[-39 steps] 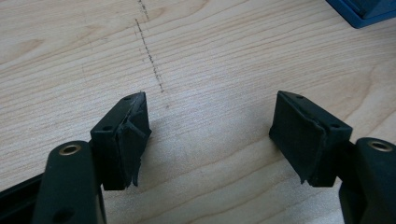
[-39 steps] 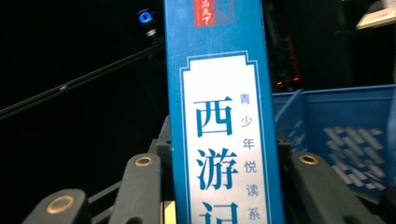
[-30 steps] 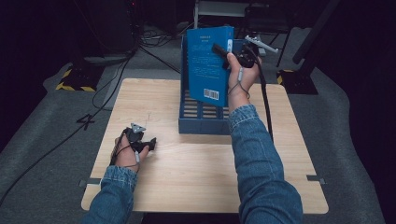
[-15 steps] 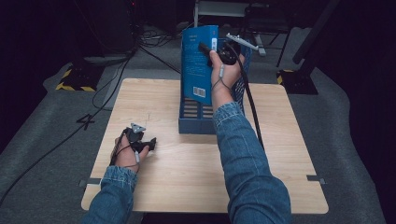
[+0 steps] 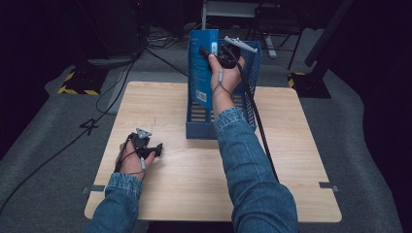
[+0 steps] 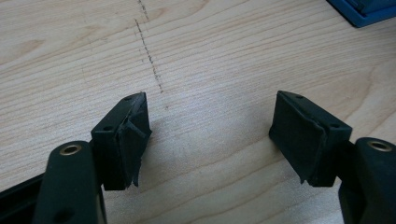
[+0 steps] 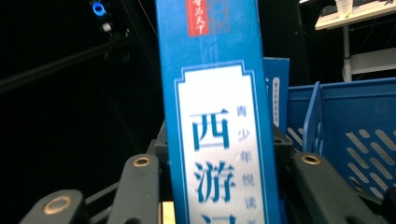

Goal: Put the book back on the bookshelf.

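A blue book (image 5: 201,68) with a white title panel stands upright over the left part of a blue slotted file rack (image 5: 243,104). My right gripper (image 5: 206,50) is shut on its spine; in the right gripper view the book (image 7: 215,140) rises between the two jaws of the right gripper (image 7: 217,163). My left gripper (image 5: 158,148) lies on the wooden table (image 5: 194,184) at the front left. Its jaws stand open with only bare wood between them in the left gripper view (image 6: 210,135).
The rack (image 7: 355,121) has a divider, and another blue book (image 7: 276,88) stands inside it. A black cable (image 5: 257,126) trails from my right gripper across the table. Dark floor with cables and stands surrounds the table.
My right hand has carried the book to the left over the rack and turned it so that its cover faces less toward the camera. The left hand has stayed put.
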Demonstrator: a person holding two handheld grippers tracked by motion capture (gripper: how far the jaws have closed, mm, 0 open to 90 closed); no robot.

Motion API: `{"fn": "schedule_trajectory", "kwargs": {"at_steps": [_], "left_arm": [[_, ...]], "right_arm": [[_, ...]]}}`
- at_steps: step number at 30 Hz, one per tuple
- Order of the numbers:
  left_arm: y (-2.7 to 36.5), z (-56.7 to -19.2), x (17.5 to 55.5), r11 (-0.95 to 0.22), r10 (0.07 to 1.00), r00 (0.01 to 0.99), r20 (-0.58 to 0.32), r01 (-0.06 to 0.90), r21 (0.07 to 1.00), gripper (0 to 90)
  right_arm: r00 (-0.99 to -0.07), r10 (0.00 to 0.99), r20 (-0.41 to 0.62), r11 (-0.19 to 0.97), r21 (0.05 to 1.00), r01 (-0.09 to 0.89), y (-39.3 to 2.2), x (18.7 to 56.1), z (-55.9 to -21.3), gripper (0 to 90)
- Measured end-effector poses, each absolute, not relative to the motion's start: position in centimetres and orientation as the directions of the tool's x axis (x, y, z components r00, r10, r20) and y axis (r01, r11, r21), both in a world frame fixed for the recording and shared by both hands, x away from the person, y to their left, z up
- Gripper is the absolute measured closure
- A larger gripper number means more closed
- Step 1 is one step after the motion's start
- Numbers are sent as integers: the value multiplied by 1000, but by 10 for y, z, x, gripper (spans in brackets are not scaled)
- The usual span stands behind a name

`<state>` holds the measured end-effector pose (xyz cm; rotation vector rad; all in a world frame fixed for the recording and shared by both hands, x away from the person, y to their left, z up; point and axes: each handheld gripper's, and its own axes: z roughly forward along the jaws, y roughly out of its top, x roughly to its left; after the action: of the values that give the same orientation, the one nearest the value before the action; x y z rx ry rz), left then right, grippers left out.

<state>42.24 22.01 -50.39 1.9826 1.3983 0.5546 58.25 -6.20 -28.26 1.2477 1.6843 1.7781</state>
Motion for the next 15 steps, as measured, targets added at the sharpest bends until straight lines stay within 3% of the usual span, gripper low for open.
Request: {"fn": "schedule_trajectory", "kwargs": {"at_steps": [15], "left_arm": [[220,-504,423,-227,939,344,-24,668,708,284]], "right_arm": [[-494,854,162,9,945,327,-30,580,-310,598]]}}
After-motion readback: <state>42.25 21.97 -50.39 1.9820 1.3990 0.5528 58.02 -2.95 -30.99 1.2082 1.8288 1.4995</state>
